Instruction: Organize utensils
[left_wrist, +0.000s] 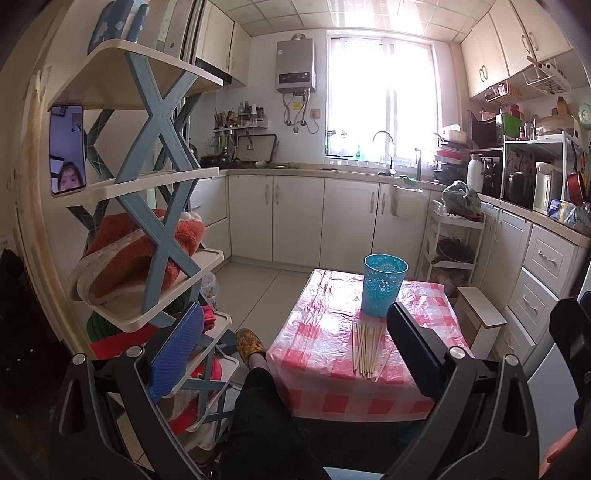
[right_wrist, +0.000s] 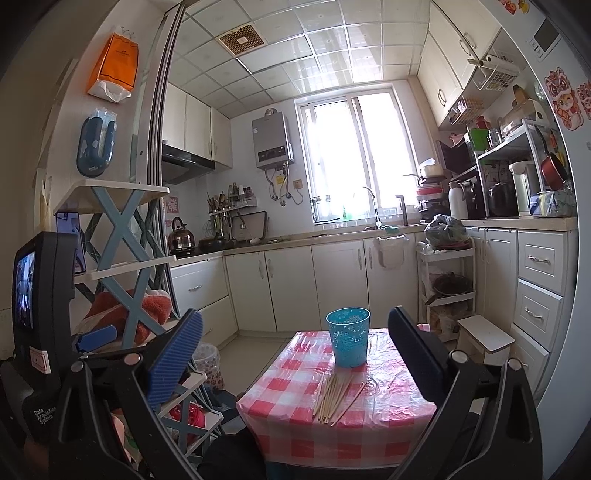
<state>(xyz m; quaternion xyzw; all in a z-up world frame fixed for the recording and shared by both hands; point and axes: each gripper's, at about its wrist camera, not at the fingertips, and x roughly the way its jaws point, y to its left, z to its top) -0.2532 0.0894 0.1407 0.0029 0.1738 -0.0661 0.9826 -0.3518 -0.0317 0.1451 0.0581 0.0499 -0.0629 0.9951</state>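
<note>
Chopsticks (left_wrist: 366, 350) are lying in a loose bundle on the worktop (left_wrist: 325, 373), on its pink-and-white checked plastic cover, near the front edge. One stick is sitting slightly apart on the right of the bundle. Blue perforated cup (left_wrist: 384, 285) is standing upright just behind them, not touching as far as I can tell. Left claw (left_wrist: 295, 354) is hovering above and in front of the worktop, jaws spread wide, gripping nothing. Right claw (right_wrist: 295, 354) is doing the same: jaws wide apart, nothing between them, well short of the chopsticks. Person's leg in dark trousers and a patterned slipper (left_wrist: 250, 341) are showing left of the worktop. Shelf rack (left_wrist: 155, 177) with slippers is standing further left.
</note>
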